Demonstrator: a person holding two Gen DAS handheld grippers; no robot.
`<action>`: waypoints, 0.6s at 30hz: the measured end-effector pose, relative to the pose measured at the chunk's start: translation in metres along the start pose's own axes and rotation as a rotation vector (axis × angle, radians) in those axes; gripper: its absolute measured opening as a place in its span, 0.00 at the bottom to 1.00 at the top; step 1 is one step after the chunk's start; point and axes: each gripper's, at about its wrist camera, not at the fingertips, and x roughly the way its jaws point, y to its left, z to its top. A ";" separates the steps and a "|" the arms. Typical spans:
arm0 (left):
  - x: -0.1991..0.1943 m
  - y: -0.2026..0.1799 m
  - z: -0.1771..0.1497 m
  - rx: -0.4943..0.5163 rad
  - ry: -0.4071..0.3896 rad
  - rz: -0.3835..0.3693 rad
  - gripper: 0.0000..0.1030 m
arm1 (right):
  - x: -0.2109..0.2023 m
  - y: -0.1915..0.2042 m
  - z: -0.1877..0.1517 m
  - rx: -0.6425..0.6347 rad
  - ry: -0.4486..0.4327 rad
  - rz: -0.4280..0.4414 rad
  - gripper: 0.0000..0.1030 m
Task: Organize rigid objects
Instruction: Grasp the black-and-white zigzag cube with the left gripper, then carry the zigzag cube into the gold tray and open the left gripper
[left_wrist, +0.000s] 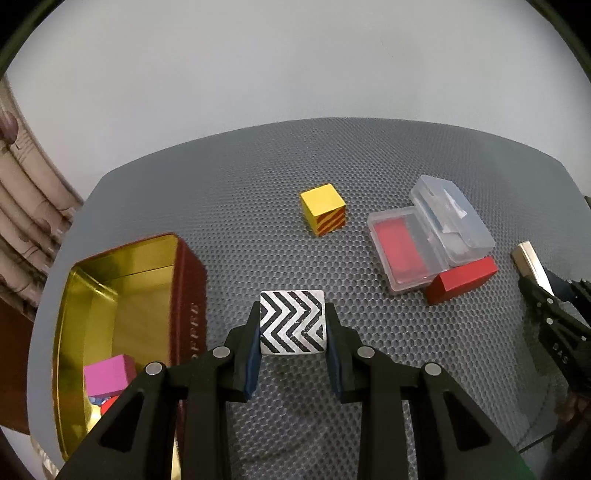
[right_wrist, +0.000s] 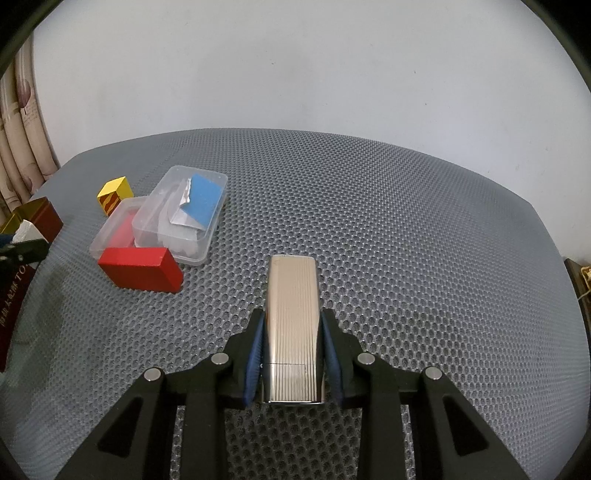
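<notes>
L claw (left_wrist: 292, 325) pinches zigzag cube (left_wrist: 292, 320) mid-frame, I'd say bound for gold tin (left_wrist: 110, 273) lower left; R claw (right_wrist: 291, 350) clamps ribbed metal case (right_wrist: 292, 325), parked.

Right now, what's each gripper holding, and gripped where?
Left gripper: black-and-white chevron cube, pads on its two opposite side faces. Right gripper: ribbed metal lighter, clamped across its long sides.

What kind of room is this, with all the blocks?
Probably a room at home, set up as a small tidying table. A flowery curtain hangs beside a plain white wall, and the grey honeycomb mat holds toy blocks and a gold-lined tin.
</notes>
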 end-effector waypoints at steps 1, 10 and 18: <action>-0.001 0.001 0.001 -0.003 -0.003 0.003 0.26 | 0.000 0.000 0.000 0.002 0.000 0.001 0.30; -0.017 0.021 0.003 -0.052 -0.013 0.033 0.26 | 0.001 0.001 0.000 -0.006 0.001 -0.007 0.30; -0.019 0.061 0.003 -0.119 -0.028 0.048 0.26 | 0.003 0.003 0.000 -0.015 0.001 -0.018 0.30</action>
